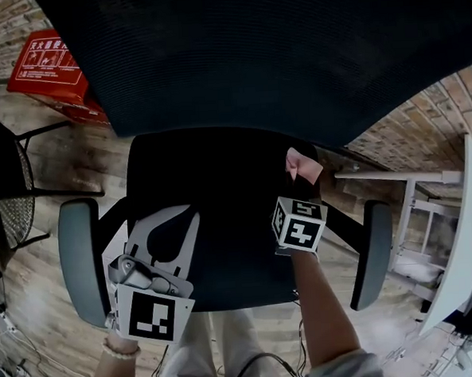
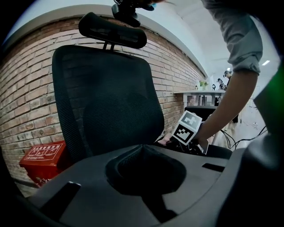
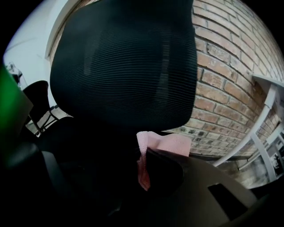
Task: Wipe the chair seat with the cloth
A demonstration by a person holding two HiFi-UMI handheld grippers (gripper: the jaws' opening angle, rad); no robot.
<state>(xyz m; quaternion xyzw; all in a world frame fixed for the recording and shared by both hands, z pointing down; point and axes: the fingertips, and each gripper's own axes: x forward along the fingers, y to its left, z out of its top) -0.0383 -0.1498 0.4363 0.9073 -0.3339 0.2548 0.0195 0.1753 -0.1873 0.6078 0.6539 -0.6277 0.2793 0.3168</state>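
The black chair seat (image 1: 220, 185) fills the middle of the head view, under the tall mesh backrest (image 1: 275, 46). My right gripper (image 1: 301, 181) is shut on a pink cloth (image 1: 302, 165) at the seat's rear right, close to the backrest. In the right gripper view the cloth (image 3: 166, 142) sticks out above the dark jaws of the right gripper (image 3: 144, 155) and a fold hangs down between them. My left gripper (image 1: 183, 217) is over the seat's front left, its grey jaws shut with nothing in them. In its own view the left gripper (image 2: 142, 147) faces the backrest.
Grey armrests (image 1: 79, 257) (image 1: 371, 251) flank the seat. A red box (image 1: 49, 68) stands on the wooden floor at the back left, beside a black wire chair (image 1: 9, 197). A white table frame (image 1: 428, 204) and a brick wall (image 1: 423, 124) lie to the right.
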